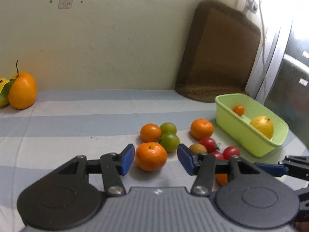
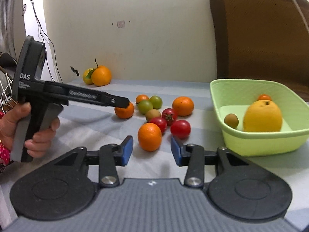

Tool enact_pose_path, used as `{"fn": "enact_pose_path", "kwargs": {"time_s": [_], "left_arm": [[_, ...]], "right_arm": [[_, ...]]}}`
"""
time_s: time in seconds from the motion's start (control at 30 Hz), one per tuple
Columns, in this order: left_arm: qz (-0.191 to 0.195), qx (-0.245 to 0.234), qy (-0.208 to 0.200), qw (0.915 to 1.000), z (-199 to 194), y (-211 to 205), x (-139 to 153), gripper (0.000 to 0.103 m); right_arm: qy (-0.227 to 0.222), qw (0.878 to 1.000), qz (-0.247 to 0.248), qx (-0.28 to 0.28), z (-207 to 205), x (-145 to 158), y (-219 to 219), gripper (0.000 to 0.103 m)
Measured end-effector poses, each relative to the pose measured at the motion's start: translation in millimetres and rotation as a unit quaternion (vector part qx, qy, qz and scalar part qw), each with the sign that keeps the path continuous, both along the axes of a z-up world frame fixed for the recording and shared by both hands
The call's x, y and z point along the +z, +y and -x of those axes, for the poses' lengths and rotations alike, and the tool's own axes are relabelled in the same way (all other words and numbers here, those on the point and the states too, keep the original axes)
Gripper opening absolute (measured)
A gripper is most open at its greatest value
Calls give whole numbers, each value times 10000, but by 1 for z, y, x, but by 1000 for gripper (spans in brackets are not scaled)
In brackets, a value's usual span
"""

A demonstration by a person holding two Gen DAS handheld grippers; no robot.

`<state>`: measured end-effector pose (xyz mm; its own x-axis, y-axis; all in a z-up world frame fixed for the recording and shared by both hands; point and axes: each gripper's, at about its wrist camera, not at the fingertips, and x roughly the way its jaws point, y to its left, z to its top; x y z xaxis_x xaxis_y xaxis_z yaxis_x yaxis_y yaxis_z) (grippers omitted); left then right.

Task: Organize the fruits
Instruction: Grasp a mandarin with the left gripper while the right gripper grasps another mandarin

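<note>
Left tool [image 1: 156, 159] spread wide around a mandarin [image 1: 150, 156], right tool [image 2: 152, 150] gaping, another mandarin [image 2: 149, 136] just ahead between its tips

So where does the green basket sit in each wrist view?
Left wrist: green basket at right, beyond the scattered fruit.
Right wrist: green basket at right, closer and larger.
Shared landmark: the big yellow fruit lying inside it.

Two black linkage arms with silver screws and blue rubber finger pads [image 1: 126, 159] are carried on each ribbed grey gripper body [image 2: 152, 203]. A bare-skinned hand [image 2: 29, 127] and a pink patterned sleeve [image 2: 4, 154] are seen.
</note>
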<state>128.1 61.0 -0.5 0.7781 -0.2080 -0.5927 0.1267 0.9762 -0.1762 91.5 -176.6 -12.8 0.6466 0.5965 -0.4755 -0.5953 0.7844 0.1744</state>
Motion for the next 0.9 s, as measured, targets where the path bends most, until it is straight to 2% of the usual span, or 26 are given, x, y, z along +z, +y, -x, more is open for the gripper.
{"fn": "enact_pose_path", "kwargs": {"time_s": [0.13,0.27,0.33,0.4,0.6,0.7,0.9], "left_arm": [[5,47,50,10000,-2,6,-8,50],[-71,86,114,9999,0,3,-15,40],[-60,104,118,9999,3,1,-15,40],[16,68,137,9999,12,-1,-14,39],[119,-397,-4,9991,49,-30,-2,39],[172,-680,-6,9975,64,-52,0,40],[-11,-1310,72,9914,77,-101,-5,40]], "right_arm": [[132,9999,91,13,-11,-5,11,46],[223,9997,85,87,-12,-9,16,45],[253,9996,124,88,-12,-10,17,34],[265,9996,82,68,-8,-10,12,33],[254,9995,-164,-34,17,-6,-20,33],[281,9987,-252,-345,31,-7,-43,33],[414,9942,-363,-924,43,-14,-85,33]]}}
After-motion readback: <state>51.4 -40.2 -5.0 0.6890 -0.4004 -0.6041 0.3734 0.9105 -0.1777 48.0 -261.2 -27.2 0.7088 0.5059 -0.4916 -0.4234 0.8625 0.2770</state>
